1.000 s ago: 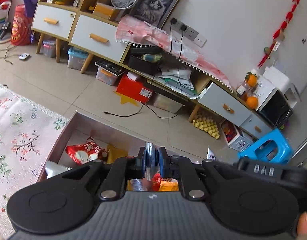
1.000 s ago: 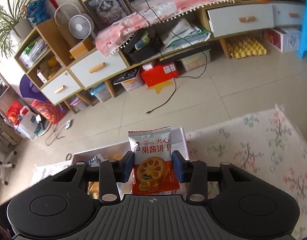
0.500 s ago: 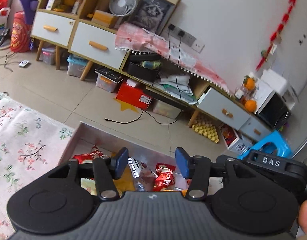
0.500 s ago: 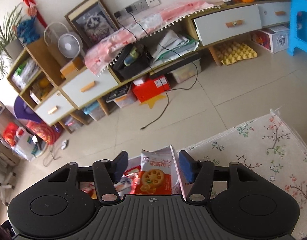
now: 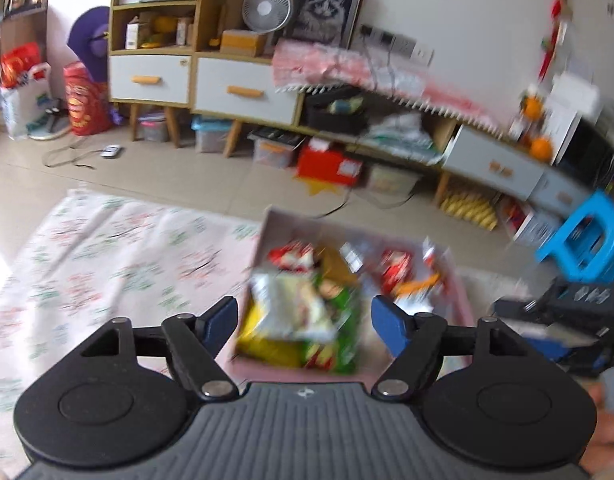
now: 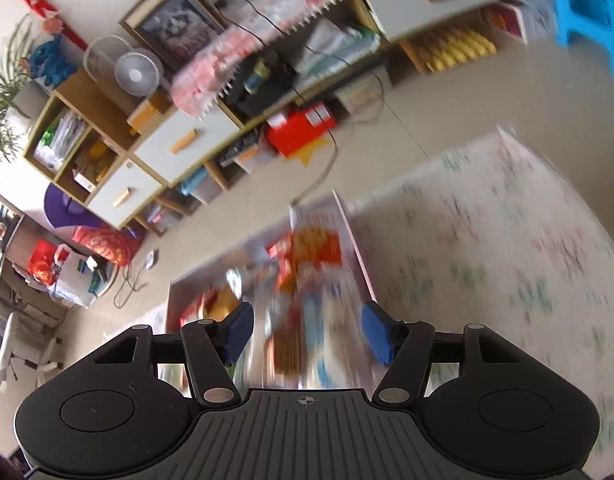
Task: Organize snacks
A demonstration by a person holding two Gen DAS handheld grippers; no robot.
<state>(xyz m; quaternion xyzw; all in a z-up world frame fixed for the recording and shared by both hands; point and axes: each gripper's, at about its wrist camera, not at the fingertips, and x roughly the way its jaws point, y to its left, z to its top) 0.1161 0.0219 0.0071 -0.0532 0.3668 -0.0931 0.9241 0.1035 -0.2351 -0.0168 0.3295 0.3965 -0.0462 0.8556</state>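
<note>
Nearest me, my left gripper (image 5: 305,326) has its blue pads spread and its jaws are opening, with nothing pinched between them. My right gripper (image 6: 305,332) also stands apart and clamps nothing. Both views are smeared by motion, so I cannot read a single label.

Just past the fingertips sits the open snack box (image 5: 267,224), pinkish walls, on the floral rug (image 5: 107,256). From the left wrist I make out a pale-and-green packet (image 5: 303,308) lying directly beyond the gap, with red packets (image 5: 395,266) farther in. From the right wrist the box (image 6: 353,240) holds a blur of red and orange wrappers (image 6: 315,246); which packet is which I cannot tell. The box's near edge is cut off behind each gripper body.

Farther off stand a blue stool (image 5: 587,240) and the low cabinet (image 5: 243,88) against the wall.
</note>
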